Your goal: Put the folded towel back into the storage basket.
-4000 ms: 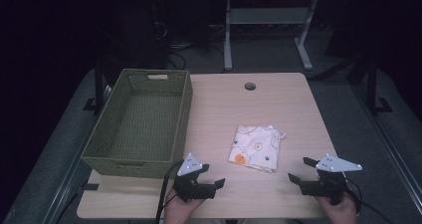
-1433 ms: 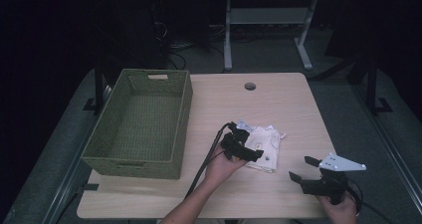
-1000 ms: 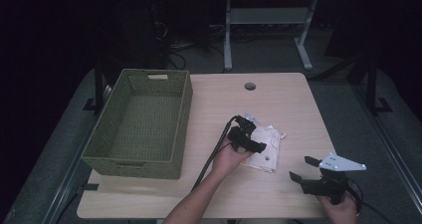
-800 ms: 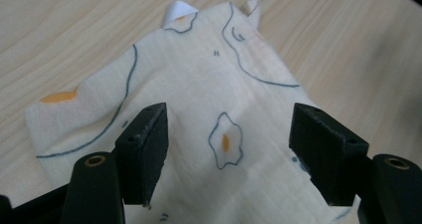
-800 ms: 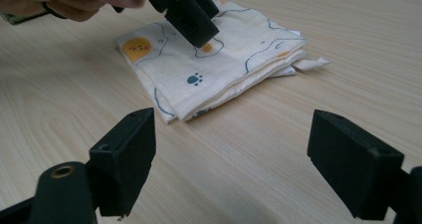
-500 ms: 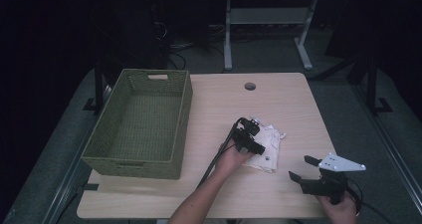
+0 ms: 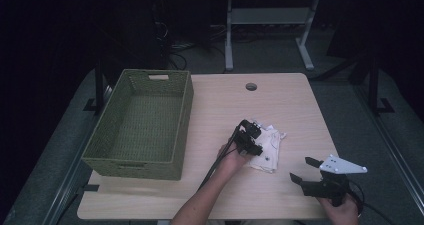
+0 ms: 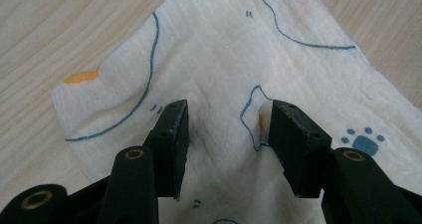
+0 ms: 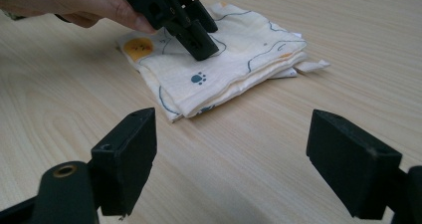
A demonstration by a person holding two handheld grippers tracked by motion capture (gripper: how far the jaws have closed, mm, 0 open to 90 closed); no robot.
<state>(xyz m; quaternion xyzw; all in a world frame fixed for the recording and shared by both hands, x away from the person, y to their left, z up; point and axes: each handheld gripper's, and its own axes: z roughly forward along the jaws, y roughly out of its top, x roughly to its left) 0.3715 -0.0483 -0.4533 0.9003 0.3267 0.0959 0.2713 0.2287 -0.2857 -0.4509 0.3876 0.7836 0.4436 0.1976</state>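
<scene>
Left gripper (image 7: 248,139): pressing down onto the folded cloth (image 7: 267,146) from the near-left side; its jaws have just been closing and are now standing about half apart, with a soft ridge of fabric bunching between the pads (image 8: 174,134), not yet pinched tight.
Right gripper (image 7: 309,171): waiting near the table's right near corner, jaws spread wide, holding nothing, pointing toward the cloth.
Cloth: lying flat on the table (image 7: 220,110), right of centre, several layers thick, well apart from the green basket (image 7: 142,130) at the left.
Handling: looking light, limp and thin; the layers are likely sliding over each other and unfolding when lifted.
Where to grip: a pinched fold of the top layers is probably lifting only part of the stack; taking the thick folded edge facing the right gripper would be gathering all layers.
</scene>
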